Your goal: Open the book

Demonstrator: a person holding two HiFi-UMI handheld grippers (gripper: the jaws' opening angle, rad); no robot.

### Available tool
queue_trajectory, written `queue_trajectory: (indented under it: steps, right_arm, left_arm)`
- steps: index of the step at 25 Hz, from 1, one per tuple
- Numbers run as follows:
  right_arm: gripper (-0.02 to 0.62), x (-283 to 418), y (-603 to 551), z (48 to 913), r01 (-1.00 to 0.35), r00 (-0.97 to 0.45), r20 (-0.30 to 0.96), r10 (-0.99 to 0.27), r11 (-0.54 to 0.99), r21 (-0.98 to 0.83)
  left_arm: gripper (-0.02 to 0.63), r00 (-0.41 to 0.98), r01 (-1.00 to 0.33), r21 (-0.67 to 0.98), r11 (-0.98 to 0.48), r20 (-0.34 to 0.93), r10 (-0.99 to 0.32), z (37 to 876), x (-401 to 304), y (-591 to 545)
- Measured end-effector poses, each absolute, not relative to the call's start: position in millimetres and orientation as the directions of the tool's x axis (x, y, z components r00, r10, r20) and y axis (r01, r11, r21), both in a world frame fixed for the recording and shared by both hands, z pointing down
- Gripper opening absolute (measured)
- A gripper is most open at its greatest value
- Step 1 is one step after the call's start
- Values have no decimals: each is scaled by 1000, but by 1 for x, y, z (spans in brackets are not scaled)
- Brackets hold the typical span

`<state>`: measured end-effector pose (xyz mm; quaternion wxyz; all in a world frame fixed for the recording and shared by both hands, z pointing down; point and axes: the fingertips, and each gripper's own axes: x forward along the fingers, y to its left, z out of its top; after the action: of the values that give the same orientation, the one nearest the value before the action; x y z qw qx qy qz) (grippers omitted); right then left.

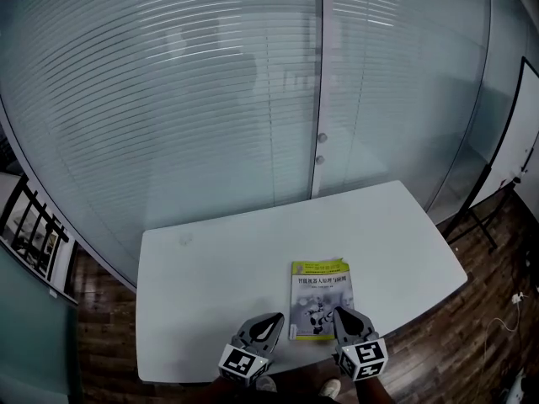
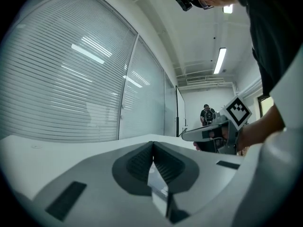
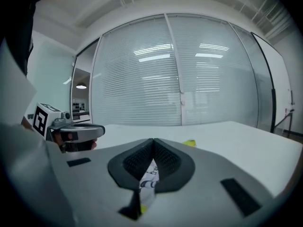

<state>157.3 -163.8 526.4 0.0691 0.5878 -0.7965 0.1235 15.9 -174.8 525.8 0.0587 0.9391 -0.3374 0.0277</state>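
A closed book [image 1: 320,293] with a yellow-green top band and a grey cover lies flat near the front edge of the white table [image 1: 210,284]. My left gripper [image 1: 275,317] is just left of the book's near corner, and its jaws meet at the tip [image 2: 153,144] with nothing between them. My right gripper [image 1: 340,312] is over the book's near right part, also shut [image 3: 154,141]. Below its jaws the book's cover [image 3: 149,181] shows, with a yellow corner [image 3: 189,143] beyond. I cannot tell whether either gripper touches the book.
A glass wall with blinds [image 1: 253,99] and two door knobs [image 1: 321,148] stands behind the table. Dark wooden floor [image 1: 472,310] surrounds it, with a black stand [image 1: 476,217] at the right. A person [image 2: 207,115] stands far off in the left gripper view.
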Motion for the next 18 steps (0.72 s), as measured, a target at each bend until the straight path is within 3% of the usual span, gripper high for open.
queue_trajectory:
  steps: [10, 13, 18]
  right_arm:
    - [11, 203, -165, 559, -959, -279, 373, -885, 242, -144]
    - [154, 202, -166, 575, -944, -324, 427, -845, 260, -201]
    - [215, 210, -163, 599, -950, -309, 532, -788, 226, -217]
  left_arm:
    - [11, 744, -667, 107, -737, 136, -654, 532, 45, -173]
    - [11, 734, -677, 101, -729, 156, -661, 538, 50, -172]
    - [11, 724, -686, 84, -722, 173, -668, 541, 55, -167]
